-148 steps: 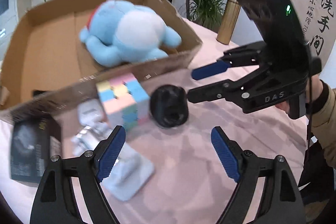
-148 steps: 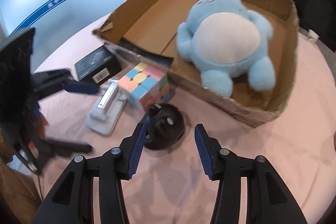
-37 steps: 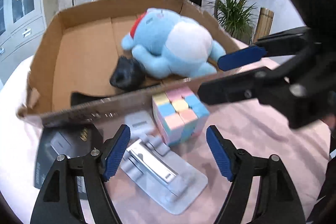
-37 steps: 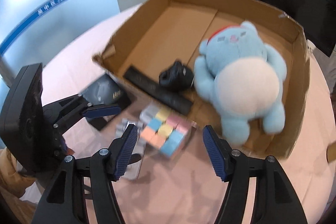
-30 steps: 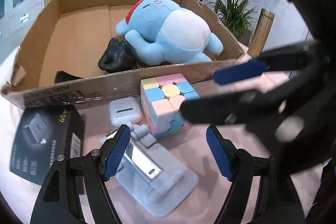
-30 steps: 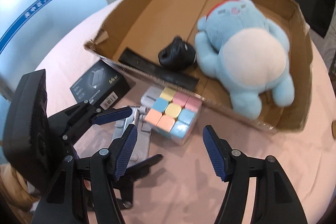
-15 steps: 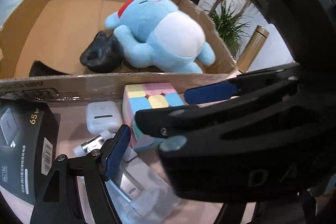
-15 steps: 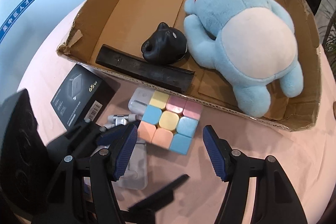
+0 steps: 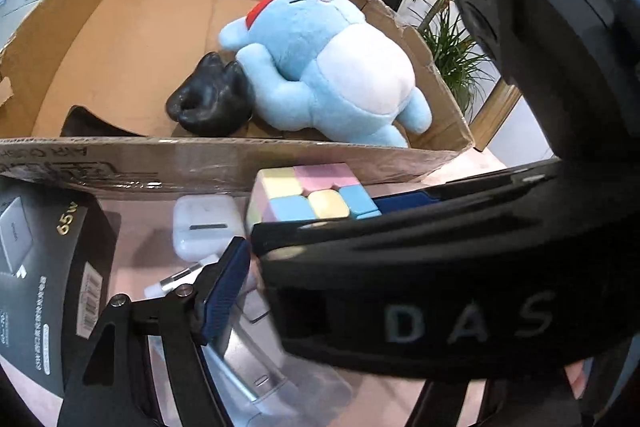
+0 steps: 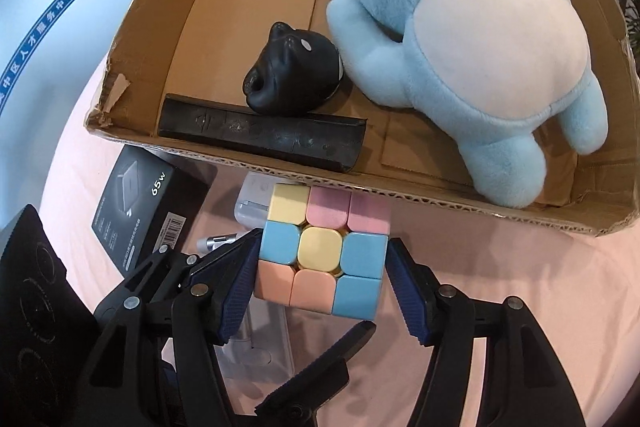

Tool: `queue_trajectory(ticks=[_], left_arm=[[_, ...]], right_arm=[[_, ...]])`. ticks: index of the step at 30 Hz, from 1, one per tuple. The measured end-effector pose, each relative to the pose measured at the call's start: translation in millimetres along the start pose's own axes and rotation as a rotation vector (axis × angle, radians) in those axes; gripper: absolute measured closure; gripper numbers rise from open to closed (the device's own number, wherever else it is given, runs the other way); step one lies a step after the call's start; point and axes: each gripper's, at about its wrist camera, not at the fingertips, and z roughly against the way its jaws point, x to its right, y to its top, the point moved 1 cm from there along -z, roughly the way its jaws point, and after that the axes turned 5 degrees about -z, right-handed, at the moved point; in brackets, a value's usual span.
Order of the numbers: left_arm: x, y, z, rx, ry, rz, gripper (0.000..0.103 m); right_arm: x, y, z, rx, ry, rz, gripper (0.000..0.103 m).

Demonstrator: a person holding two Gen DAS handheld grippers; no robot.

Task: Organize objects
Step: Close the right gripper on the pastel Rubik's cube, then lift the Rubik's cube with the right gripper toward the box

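A pastel cube puzzle (image 10: 324, 251) sits on the pink table just in front of the cardboard box (image 10: 192, 7). My right gripper (image 10: 320, 291) is open, its blue pads on either side of the cube, close to its sides. The cube also shows in the left wrist view (image 9: 308, 193). The box (image 9: 132, 159) holds a blue plush toy (image 10: 460, 27), a black rounded object (image 10: 296, 67) and a black bar (image 10: 260, 133). My left gripper has one blue pad (image 9: 224, 291) in view; the right gripper's body (image 9: 440, 287) hides its other finger.
A black 65W charger box (image 10: 140, 211), a white earbud case (image 9: 204, 223) and a grey metal stand (image 9: 248, 367) lie left of the cube. A silver tube (image 10: 218, 241) lies beside them. Plants and a dark screen stand behind the box.
My right gripper has moved down and forward so that its pads now flank the cube. It now fills most of the left wrist view. The black object went into the box earlier.
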Motion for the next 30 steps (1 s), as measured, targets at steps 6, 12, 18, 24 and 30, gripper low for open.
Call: queue_trajectory(ticks=[6,12,18,24,30], left_arm=[[1,0,-3,-0.005,-0.011,-0.003,0.037],[5,-1,0,-0.003,0.013,-0.022,0.040],[14,-4,6,0.001,0.070,-0.066,0.043],[12,-7,13,0.014,0.062,-0.065,0.043],[15,-10,24,0.030,0.063,-0.079,0.044]], right_arm=[[5,0,3,-0.010,0.008,-0.006,0.042],[11,-2,8,-0.003,0.054,-0.031,0.043],[14,-5,13,-0.009,0.093,-0.048,0.044],[28,-8,24,-0.011,0.124,-0.063,0.044],[38,2,20,-0.003,0.151,-0.070,0.045]])
